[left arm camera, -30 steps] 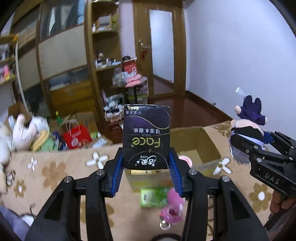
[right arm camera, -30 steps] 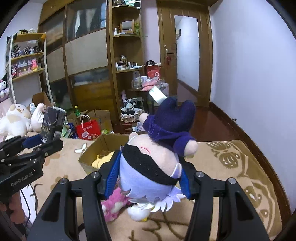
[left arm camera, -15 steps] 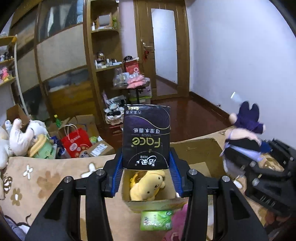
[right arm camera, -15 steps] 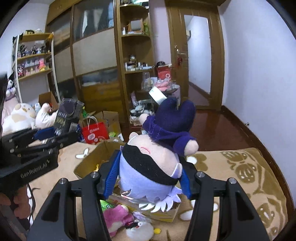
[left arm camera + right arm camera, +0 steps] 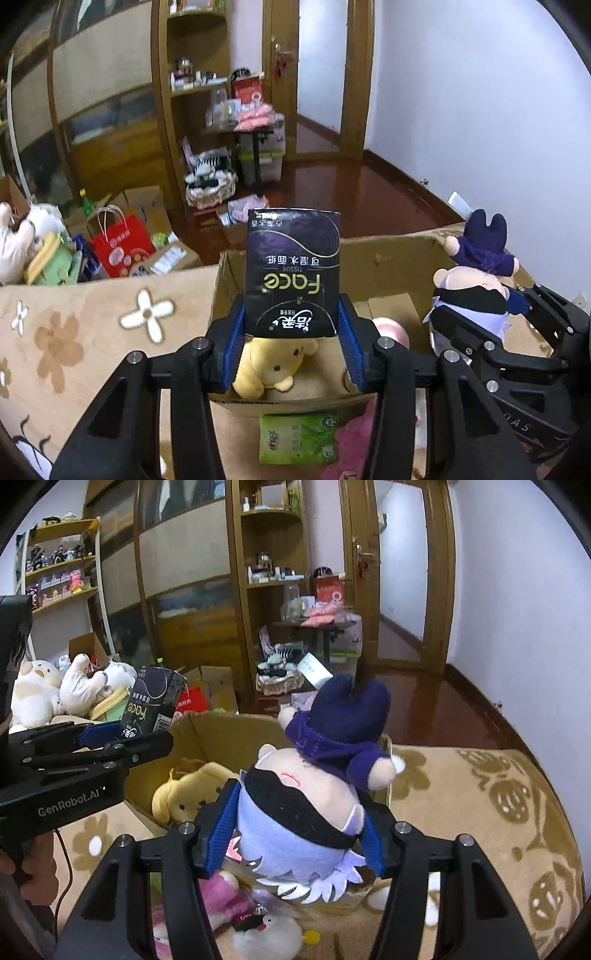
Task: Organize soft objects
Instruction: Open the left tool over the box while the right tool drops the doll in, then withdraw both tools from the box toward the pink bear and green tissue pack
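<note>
My left gripper [image 5: 291,328] is shut on a black "Face" tissue pack [image 5: 293,273] and holds it over the near edge of an open cardboard box [image 5: 391,254]. A yellow plush [image 5: 271,363] lies inside the box. My right gripper [image 5: 295,834] is shut on a plush doll with a purple hat [image 5: 317,775], upside down, over the box's right side; the doll also shows in the left wrist view [image 5: 476,280]. The left gripper with the tissue pack [image 5: 155,705] shows at the left of the right wrist view, beside the box [image 5: 221,731].
A green tissue pack [image 5: 299,439] and a pink plush [image 5: 221,897] lie on the floral beige blanket [image 5: 480,812] in front of the box, with a white plush [image 5: 266,938]. White plush toys [image 5: 55,694] and a red bag [image 5: 120,245] are at left.
Both grippers have moved forward and down toward the box; it now fills the middle of both views. The tissue pack and the doll stay gripped.
</note>
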